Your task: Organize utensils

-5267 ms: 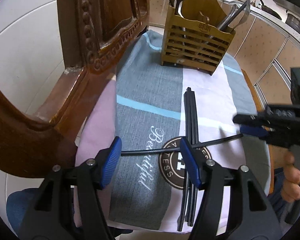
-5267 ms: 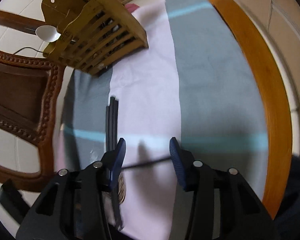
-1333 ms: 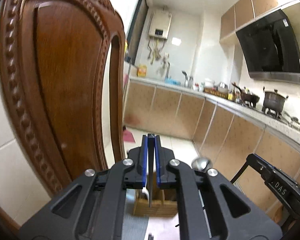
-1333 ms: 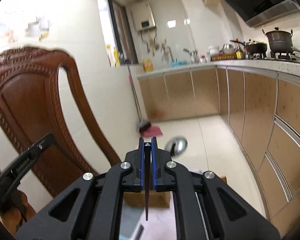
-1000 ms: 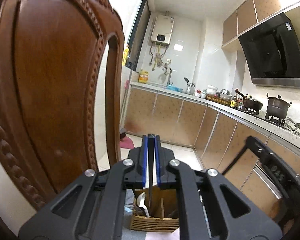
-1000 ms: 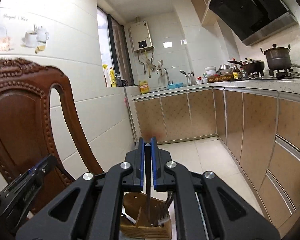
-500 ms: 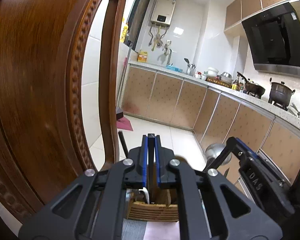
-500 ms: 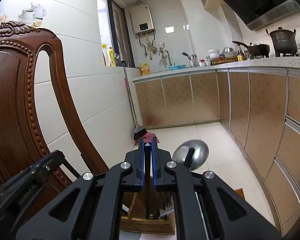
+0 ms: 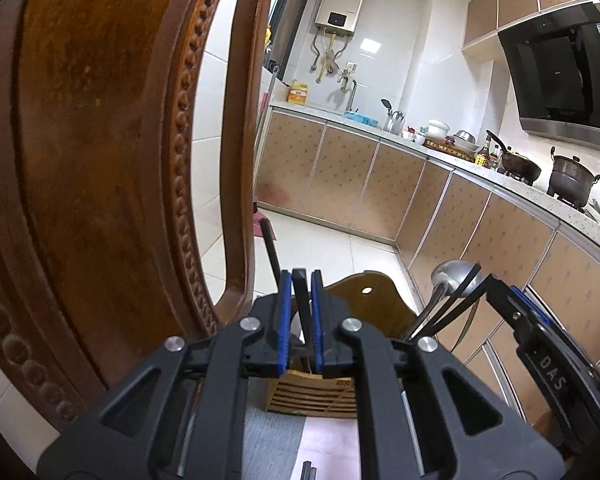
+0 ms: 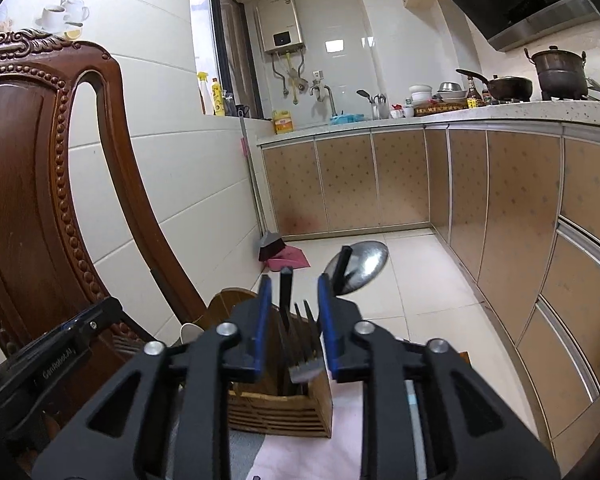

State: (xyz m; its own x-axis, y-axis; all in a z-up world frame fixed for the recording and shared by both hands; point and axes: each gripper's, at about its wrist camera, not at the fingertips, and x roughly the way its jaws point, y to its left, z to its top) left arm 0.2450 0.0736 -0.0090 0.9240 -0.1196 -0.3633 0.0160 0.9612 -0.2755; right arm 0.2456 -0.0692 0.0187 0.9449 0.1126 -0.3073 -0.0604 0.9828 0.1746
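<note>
My left gripper [image 9: 299, 280] is shut on a black chopstick [image 9: 301, 300], held upright just above the slatted wooden utensil holder [image 9: 316, 394]. My right gripper [image 10: 292, 284] is open; a black chopstick [image 10: 286, 292] stands free between its pads, down in the holder [image 10: 280, 412]. The holder also has forks [image 10: 306, 344], a large steel spoon [image 10: 360, 266] and other black chopsticks [image 9: 448, 308]. The right gripper shows at the right of the left wrist view [image 9: 540, 344]. The left gripper shows at the left of the right wrist view [image 10: 52, 360].
A carved wooden chair back [image 9: 100, 160] stands close on the left, also in the right wrist view [image 10: 28, 200]. The holder sits on a grey and pink cloth [image 9: 276, 440]. More black chopsticks [image 9: 308, 472] lie on the cloth. Kitchen cabinets [image 10: 500, 220] run along the right.
Both grippers have lowered toward the holder. My right gripper has opened and let go of its chopstick into the holder. My left gripper stays shut on its chopstick.
</note>
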